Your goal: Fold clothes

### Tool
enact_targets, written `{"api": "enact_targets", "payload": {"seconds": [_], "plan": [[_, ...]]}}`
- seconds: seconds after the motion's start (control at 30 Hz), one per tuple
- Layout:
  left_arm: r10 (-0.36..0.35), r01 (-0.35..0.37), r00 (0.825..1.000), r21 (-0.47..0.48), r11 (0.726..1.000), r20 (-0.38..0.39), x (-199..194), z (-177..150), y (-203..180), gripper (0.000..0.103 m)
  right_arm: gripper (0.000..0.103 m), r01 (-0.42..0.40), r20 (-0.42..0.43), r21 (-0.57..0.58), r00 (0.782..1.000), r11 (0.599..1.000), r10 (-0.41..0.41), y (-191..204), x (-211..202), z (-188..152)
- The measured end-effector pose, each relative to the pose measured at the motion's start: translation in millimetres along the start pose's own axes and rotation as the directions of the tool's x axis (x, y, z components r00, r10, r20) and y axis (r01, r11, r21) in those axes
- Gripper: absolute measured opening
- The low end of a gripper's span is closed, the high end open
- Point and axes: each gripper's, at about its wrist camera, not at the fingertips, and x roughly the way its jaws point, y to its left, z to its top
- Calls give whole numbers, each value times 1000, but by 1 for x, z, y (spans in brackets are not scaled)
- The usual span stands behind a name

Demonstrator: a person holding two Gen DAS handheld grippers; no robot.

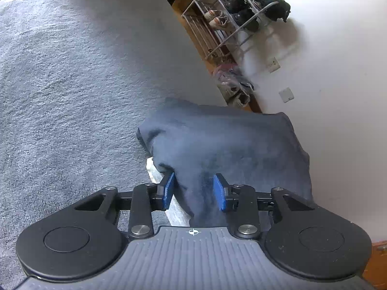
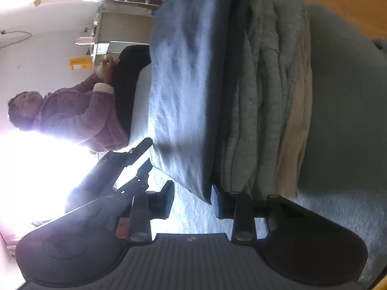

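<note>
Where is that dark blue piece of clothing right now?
The dark blue garment lies on top of a stack of folded clothes on the grey carpet, right in front of both grippers; in the left wrist view it drapes between the open fingers.

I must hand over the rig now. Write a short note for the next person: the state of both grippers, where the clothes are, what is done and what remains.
Left gripper: fingers apart, with the dark blue garment bunched between them; the pads do not press it, so treat it as not gripped.
Right gripper: open, at the near edge of the same garment, holding nothing.
Clothes: the dark blue garment lies on top of a stack of folded grey and beige clothes on the grey blanket.
Done: the stack below looks folded.
Left: the top garment is rumpled at its near corner; probably smooth or finish its fold.
</note>
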Motion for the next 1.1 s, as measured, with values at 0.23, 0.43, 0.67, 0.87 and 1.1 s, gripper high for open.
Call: {"api": "enact_targets", "payload": {"seconds": [0.23, 0.43, 0.67, 0.87, 1.1], "plan": [[57, -57, 998, 9, 998, 11, 3, 1, -7, 19, 23, 31, 0, 7, 1000, 999, -31, 2, 12, 0], [82, -81, 997, 18, 997, -13, -1, -2, -12, 8, 5, 46, 7, -12, 999, 999, -46, 11, 11, -6], [77, -74, 996, 59, 996, -51, -15, -13, -25, 3, 4, 51, -9, -30, 999, 998, -51, 8, -14, -12], [76, -72, 995, 51, 996, -66, -21, -27, -22, 2, 4, 63, -5, -29, 998, 998, -63, 6, -24, -14], [89, -83, 992, 70, 994, -89, -16, -36, -12, 2, 5, 88, -13, -13, 996, 996, -88, -6, -21, -20]]}}
